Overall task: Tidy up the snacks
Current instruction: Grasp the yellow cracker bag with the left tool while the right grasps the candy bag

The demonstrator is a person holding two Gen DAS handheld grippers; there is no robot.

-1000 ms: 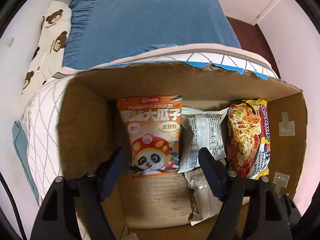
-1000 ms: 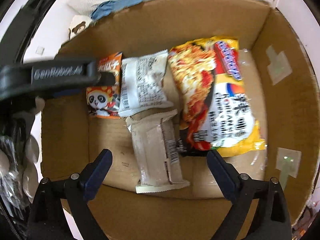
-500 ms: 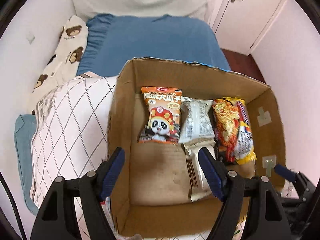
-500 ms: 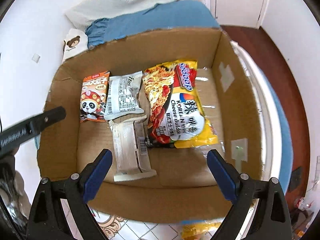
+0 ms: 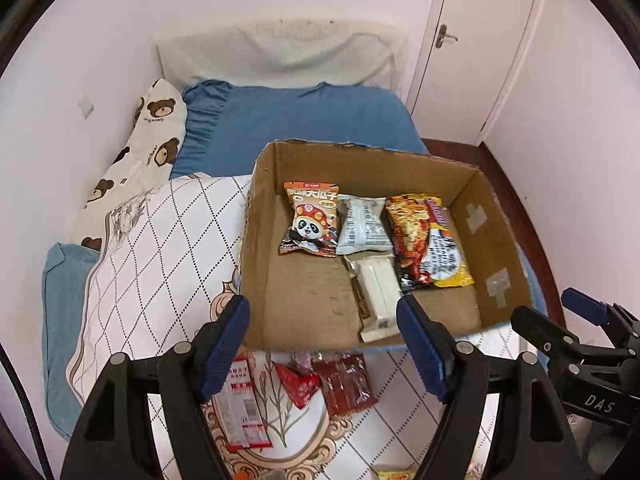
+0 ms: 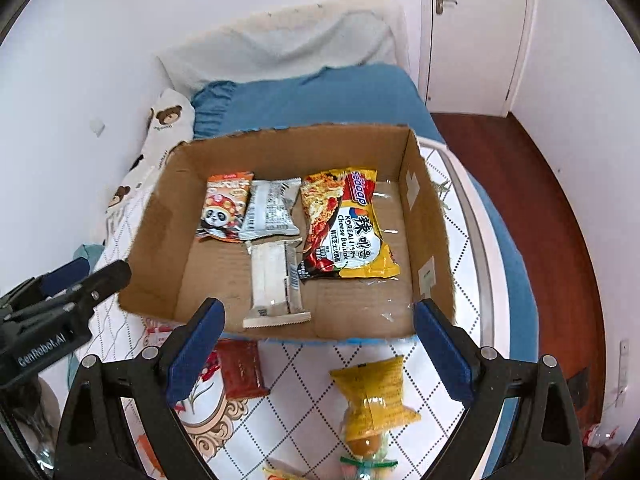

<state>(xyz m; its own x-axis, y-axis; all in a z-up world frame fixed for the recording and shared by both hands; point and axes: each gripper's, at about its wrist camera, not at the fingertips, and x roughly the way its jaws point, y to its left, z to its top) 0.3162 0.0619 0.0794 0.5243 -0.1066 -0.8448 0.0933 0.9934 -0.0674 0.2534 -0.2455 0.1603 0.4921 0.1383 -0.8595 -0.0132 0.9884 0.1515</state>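
Observation:
A cardboard box sits on the bed. Inside lie an orange panda snack pack, a grey-white pack, a long white bar pack and a noodle pack. My left gripper is open and empty, above the box's near edge. My right gripper is open and empty, also above the near edge. Loose snacks lie in front of the box: a red-white pack, dark red packs and a yellow pack.
The bed has a white diamond-pattern quilt, a blue sheet and a bear-print pillow. A white door and dark wood floor are at the right. Each view shows the other gripper at its edge.
Both grippers have pulled up and back out of the box. The panda pack stays in the box. Loose snacks on the quilt have come into view.

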